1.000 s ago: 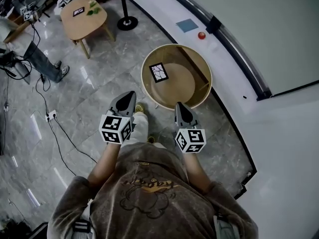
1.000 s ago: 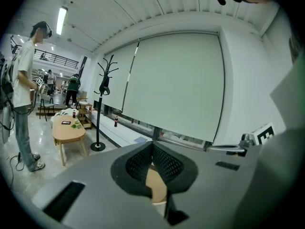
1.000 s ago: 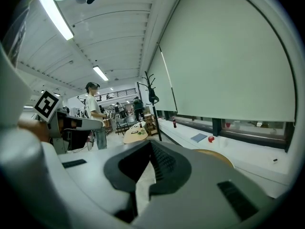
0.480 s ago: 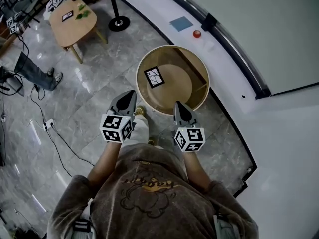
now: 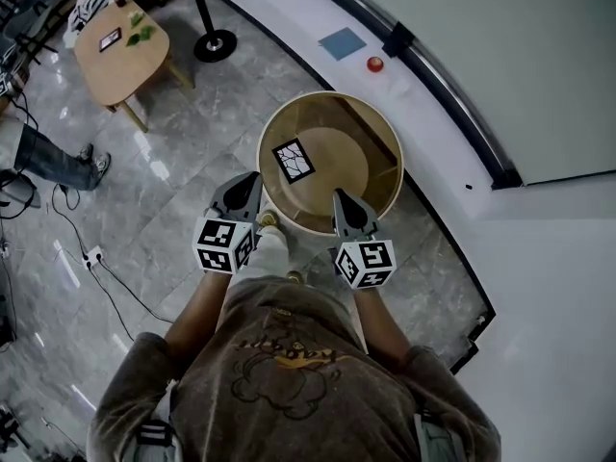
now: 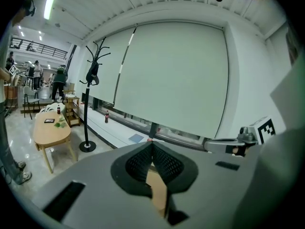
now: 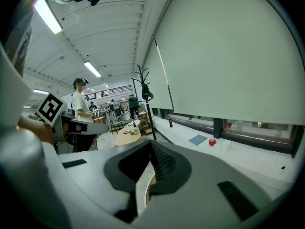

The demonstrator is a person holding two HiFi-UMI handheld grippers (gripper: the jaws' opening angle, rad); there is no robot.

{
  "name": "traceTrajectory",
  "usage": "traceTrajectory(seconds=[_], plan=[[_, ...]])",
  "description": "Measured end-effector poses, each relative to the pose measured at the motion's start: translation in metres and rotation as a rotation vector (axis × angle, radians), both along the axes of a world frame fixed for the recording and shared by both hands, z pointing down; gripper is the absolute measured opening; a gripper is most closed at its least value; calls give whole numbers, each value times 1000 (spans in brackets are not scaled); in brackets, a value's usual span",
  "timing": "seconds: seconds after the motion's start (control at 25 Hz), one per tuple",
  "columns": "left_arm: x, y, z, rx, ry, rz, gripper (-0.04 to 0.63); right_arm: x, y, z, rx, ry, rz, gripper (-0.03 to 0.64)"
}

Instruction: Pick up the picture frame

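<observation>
Picture frame [image 5: 294, 160] is a small square one with a black edge and a white cracked-looking pattern. It's lying flat in the left part of a round light-wood table with a raised rim [image 5: 390, 138], right in front of me.

Far left is an oval wooden coffee table [image 5: 120, 41], with the round black base of a coat stand [image 5: 214, 44] next to it. My left gripper [image 5: 252, 179] has its jaws pressed together with nothing in them. It's just outside the table's near-left rim, close to the picture frame but not touching it. My right gripper [image 5: 339, 196] is closed and empty too, with its tip over the near rim. Past the table on the right, a flat blue square [image 5: 343, 42] and a small red ball [image 5: 374, 64] sit on the white curved ledge [image 5: 289, 17].
</observation>
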State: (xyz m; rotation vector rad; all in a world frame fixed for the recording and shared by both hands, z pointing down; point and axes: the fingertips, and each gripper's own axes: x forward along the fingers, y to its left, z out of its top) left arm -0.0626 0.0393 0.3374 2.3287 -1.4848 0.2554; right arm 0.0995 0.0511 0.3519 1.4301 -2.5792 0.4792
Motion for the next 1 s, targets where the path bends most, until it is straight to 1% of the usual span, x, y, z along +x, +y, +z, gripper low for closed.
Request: traceTrajectory(seconds=[0.2,0.36,0.48,0.64,0.76,0.88,1.0], plan=[[-16,-39,2,-13,-12,20,9,-13,-35,0,-14,1,6,15],[-26,-68,4,-11,-13,50,9,-26,-60,-1,-4,10,4,15],[-31,-88,3,-13,-14,78,9,-33,-76,-7,4,11,26,15],[-29,-111,0,2,-23,107,9,-30,-95,-11,6,4,63,15],[-25,-119,-1,-2,-23,105,9,-25,-102,-10,2,-3,78,15],[-22,-125,-2,-3,-22,90,9,-21,-108,-11,7,-11,72,15],[-26,-133,1,-13,-16,43,9,-20,-117,-8,4,-12,53,15]])
